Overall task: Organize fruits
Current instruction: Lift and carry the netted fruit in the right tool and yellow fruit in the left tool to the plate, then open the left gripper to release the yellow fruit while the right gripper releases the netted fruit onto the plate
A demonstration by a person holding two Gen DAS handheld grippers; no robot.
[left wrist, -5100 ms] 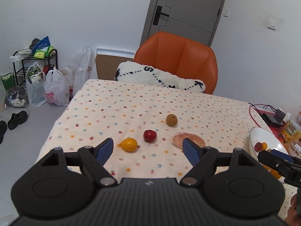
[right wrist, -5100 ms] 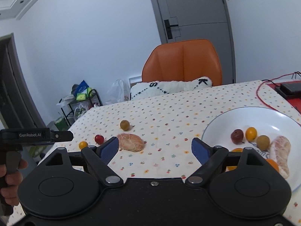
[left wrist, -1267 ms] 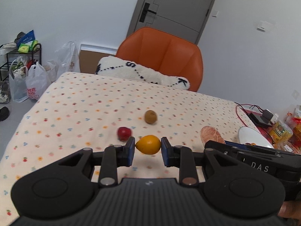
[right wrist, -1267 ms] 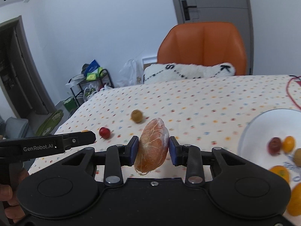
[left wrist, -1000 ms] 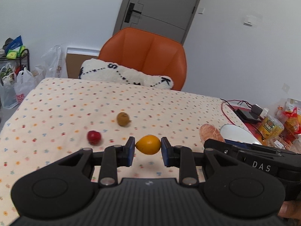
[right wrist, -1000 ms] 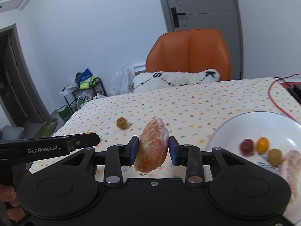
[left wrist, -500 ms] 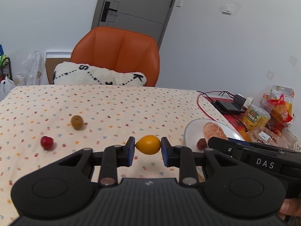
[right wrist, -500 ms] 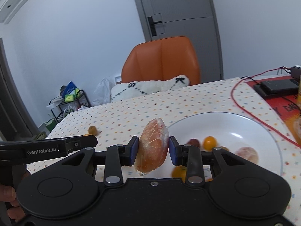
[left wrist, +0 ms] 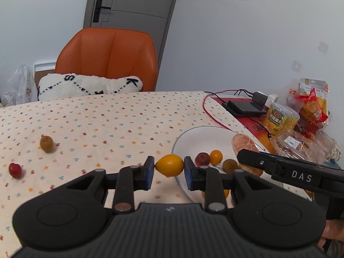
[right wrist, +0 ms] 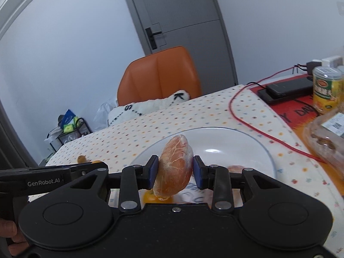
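- Your left gripper (left wrist: 169,169) is clamped on the small oval yellow-orange fruit (left wrist: 169,165), pinched between both pads beside the white round plate (left wrist: 194,136) rim.
- Your right gripper (right wrist: 175,173) squeezes the peeled orange citrus chunk (right wrist: 175,165) between its pads, above the plate.

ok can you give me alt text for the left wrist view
The left gripper clamps a small yellow-orange fruit just short of a white plate holding several fruits. A brown fruit and a red fruit remain on the dotted tablecloth, and the right gripper's peeled citrus piece is over the plate.
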